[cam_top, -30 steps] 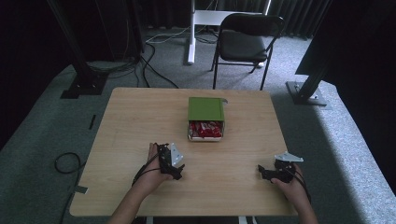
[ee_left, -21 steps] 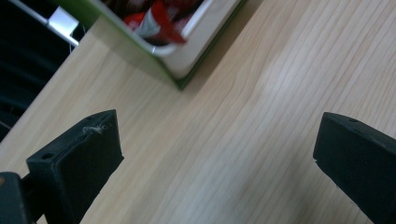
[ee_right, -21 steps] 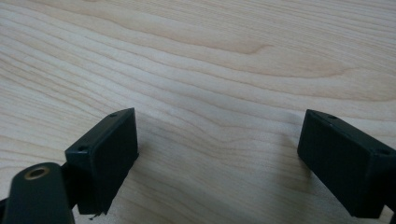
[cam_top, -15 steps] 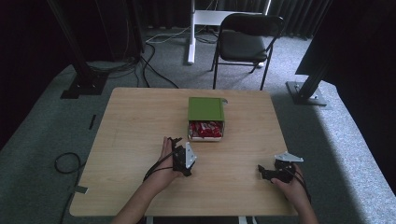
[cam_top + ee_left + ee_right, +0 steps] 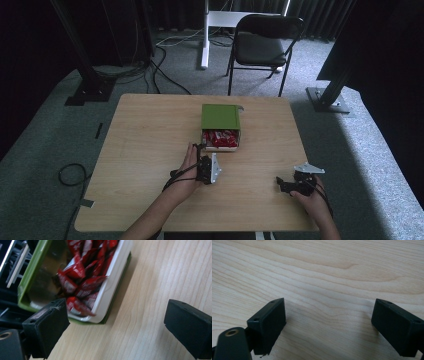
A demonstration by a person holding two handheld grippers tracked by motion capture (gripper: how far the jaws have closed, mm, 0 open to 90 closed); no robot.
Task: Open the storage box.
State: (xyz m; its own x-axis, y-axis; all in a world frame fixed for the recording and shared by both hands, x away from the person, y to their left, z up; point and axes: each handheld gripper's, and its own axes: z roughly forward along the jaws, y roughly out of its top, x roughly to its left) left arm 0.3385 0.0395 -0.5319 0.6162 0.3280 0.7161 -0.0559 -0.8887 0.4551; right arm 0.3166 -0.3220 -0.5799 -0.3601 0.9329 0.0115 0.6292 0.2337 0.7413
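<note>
The green box [image 5: 220,116] with its white tray [image 5: 235,148] of red packets [image 5: 220,138] is seen near the middle of the wooden table [image 5: 150,130], and the left gripper [image 5: 201,149] is held just at its seven o'clock, its jaws having just been closing a little yet spread wide with nothing but bare wood between them. In the left gripper view the tray's near corner [image 5: 100,316] and the packets [image 5: 82,277] are found at eleven o'clock, past the left jaw and untouched. The right gripper [image 5: 281,184] is rested well apart at the box's five o'clock near the table's front edge, its jaws released and wide over bare tabletop [image 5: 324,277].
</note>
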